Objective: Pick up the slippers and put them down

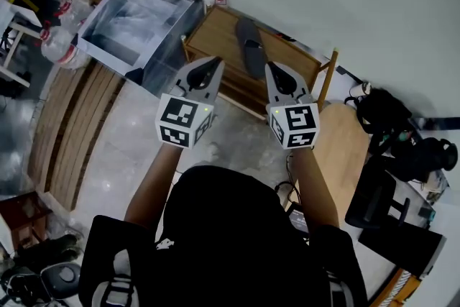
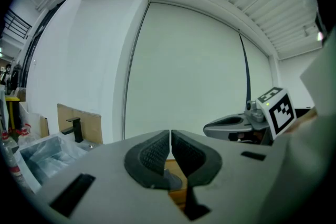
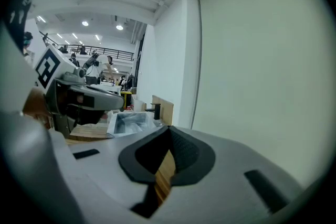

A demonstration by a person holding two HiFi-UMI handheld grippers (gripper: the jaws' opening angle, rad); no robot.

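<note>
Both grippers were clenched on nothing. The left gripper (image 2: 170, 140) had its ribbed pads pressed flat together, and the right gripper (image 3: 169, 136) had its tips meeting, with only a sliver of wood showing through below them. In the head view they hung side by side, pointing at the wooden rack (image 1: 215, 31) ahead of us.

The slippers (image 1: 249, 47) lay on top of that rack, dark grey and close together, ahead of both grippers, nearer the right one and touched by neither. We could not tell whether one slipper overlapped the other.

We judged this to be the reach, with the pick not yet begun. To do it well we needed to spread the jaws before arriving, since shut tips would only shove the slippers along the slats. We also needed to tip each gripper downward and take a slipper by its raised upper or side edge. The soft material looked likely to flex, so a deep bite seemed safer than a tip pinch.
</note>
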